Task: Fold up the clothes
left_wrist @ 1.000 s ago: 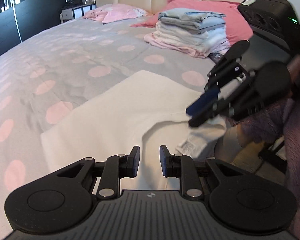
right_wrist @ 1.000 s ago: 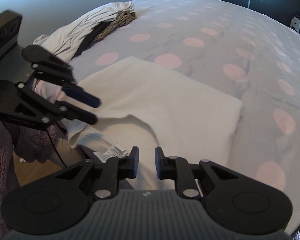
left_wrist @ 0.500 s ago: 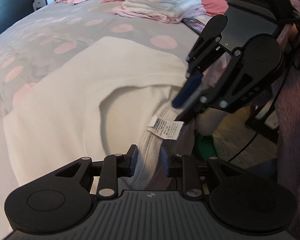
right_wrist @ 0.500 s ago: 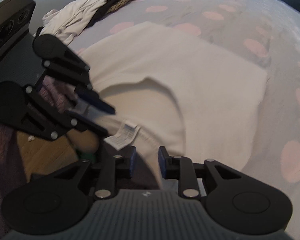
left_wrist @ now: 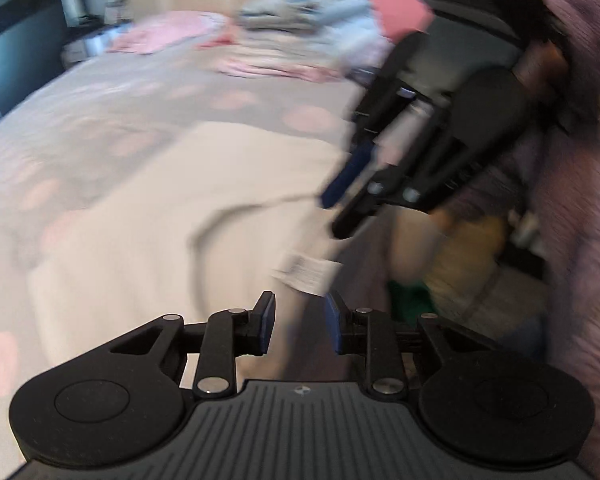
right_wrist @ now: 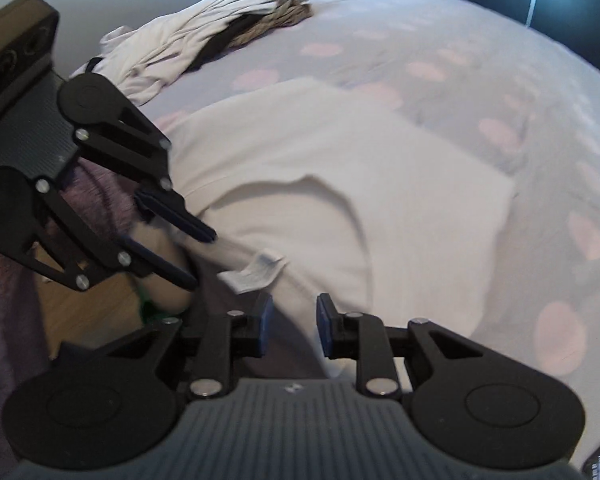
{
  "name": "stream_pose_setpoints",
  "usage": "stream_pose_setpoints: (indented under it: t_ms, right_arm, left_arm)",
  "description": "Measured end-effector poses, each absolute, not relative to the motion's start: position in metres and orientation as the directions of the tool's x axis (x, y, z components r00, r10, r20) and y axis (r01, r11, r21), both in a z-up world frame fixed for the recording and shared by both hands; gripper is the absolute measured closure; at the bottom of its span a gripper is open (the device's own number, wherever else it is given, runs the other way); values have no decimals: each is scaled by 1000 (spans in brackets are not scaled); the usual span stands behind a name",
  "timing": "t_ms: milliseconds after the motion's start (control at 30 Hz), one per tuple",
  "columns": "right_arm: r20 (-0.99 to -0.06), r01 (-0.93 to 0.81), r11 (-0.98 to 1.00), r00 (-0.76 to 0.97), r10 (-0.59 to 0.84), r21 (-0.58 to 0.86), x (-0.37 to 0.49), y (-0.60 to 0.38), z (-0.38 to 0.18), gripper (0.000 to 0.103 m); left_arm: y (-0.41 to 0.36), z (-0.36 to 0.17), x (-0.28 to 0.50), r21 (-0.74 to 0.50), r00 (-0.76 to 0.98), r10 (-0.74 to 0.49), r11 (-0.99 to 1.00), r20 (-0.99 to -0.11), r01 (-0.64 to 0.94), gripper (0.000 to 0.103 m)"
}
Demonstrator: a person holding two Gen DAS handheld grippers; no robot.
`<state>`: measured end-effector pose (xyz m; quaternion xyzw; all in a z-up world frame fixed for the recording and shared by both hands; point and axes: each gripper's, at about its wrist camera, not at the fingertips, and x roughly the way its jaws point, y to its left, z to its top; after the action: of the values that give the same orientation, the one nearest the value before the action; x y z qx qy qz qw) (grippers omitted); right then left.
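Both tongs hover at the near edge of a cream garment (right_wrist: 332,184) that lies folded flat on a bed (right_wrist: 480,60) with a grey, pink-spotted cover. Left tongs (left_wrist: 300,326) point forward over the garment's near edge, fingers spread with a clear gap between the blue pads (left_wrist: 266,326); cloth shows in that gap, though the blurred left view leaves it unclear whether either pad touches it. Right tongs (right_wrist: 290,326) are likewise spread, angled low over the hanging edge of the same garment, and nothing is pinched between them.

Seen from the right camera, the left tongs (right_wrist: 198,258) come in from the side, tilted downward, tips just beside the white care label (right_wrist: 256,272) that sticks out from the garment's edge. From the left camera, the right tongs (left_wrist: 334,216) slant down from the upper right toward the same label (left_wrist: 308,272), tips apart. A person's purple fleece sleeve (left_wrist: 580,160) fills the right edge of that view behind the tool.

A stack of folded clothes (left_wrist: 308,36) sits well apart at the head of the bed, beside a pink pillow (left_wrist: 396,0). A loose heap of pale clothes (right_wrist: 204,44) lies at the opposite end of the bed. Wooden floor (right_wrist: 84,308) shows below the mattress edge.
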<state>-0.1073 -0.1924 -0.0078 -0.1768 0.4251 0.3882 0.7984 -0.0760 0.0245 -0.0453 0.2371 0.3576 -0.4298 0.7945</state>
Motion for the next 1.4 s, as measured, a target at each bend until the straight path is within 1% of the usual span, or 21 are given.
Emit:
stream_pose_setpoints:
  t_ms: [33,133,233,300,367,433,533,633,667,700,733,800,867,933,967,1033,1167,1233,1367,1400]
  right_arm:
    - [-813,-761,648,356,461,35,-104,-191,-8,85]
    - [-802,-732,682,410,435,-4,-94,-189,-10,86]
    - [-835,-727,687,373,404,8,-88,-187,-23,85]
    - [-853,-726,687,341,396,28,-87,-188,-27,81]
    - [-838,-706,708,368,403,30,-84,-192,-22,77]
    - [-823,-685,728,395,409,33,-80,-197,-16,76]
    - [-799,-653,757,434,416,39,-75,-204,-8,77]
    - [-774,-619,784,473,421,47,-70,-212,0,76]
    - [-765,-608,792,486,422,50,-69,-214,3,74]
    - [-756,-597,801,499,423,53,-67,-216,5,72]
    - [-747,-585,809,512,423,57,-65,-219,8,70]
    - [-737,-535,842,541,404,68,-56,-227,9,63]
    - [-737,-480,873,558,381,88,-46,-236,7,61]
    - [-741,-436,894,564,365,109,-34,-244,4,60]
    - [-740,-417,901,566,364,124,-29,-249,3,57]
    - [-737,-379,911,568,366,160,-22,-257,0,56]
    - [-729,-323,912,556,400,253,-6,-266,-7,56]
    - [-736,-307,905,532,419,294,1,-267,-14,54]
    - [-757,-288,901,492,429,324,13,-264,-30,46]
    - [-758,-282,898,483,438,339,15,-264,-33,46]
  left_arm:
    - [24,-48,-70,72,391,-495,547,-776,834,78]
    - [24,-57,-57,62,397,-452,594,-799,802,78]
    - [23,-65,-57,64,378,-428,589,-821,806,78]
    - [23,-65,-61,69,369,-425,574,-826,816,78]
    - [25,-60,-66,69,365,-434,563,-824,824,78]
    - [28,-52,-68,51,364,-463,561,-809,826,78]
    - [31,-42,-61,50,415,-488,600,-768,799,76]
    - [38,-30,-44,38,487,-491,675,-723,737,70]
    - [42,-27,-37,28,513,-482,709,-710,705,66]
    - [46,-24,-31,20,536,-469,739,-702,674,64]
    - [51,-23,-24,10,555,-455,768,-697,641,63]
    - [60,-22,-11,-17,586,-424,820,-690,572,61]
    - [72,-24,1,-47,609,-395,862,-688,505,58]
    - [84,-28,15,-75,624,-366,894,-690,442,58]
    - [89,-30,21,-89,629,-358,904,-690,418,58]
    - [99,-34,33,-116,637,-341,923,-691,368,58]
    - [114,-44,55,-207,621,-358,930,-697,304,57]
    - [120,-52,62,-252,596,-369,928,-713,273,57]
    - [129,-65,68,-335,550,-432,902,-715,273,57]
    - [130,-69,69,-357,532,-450,893,-717,274,57]
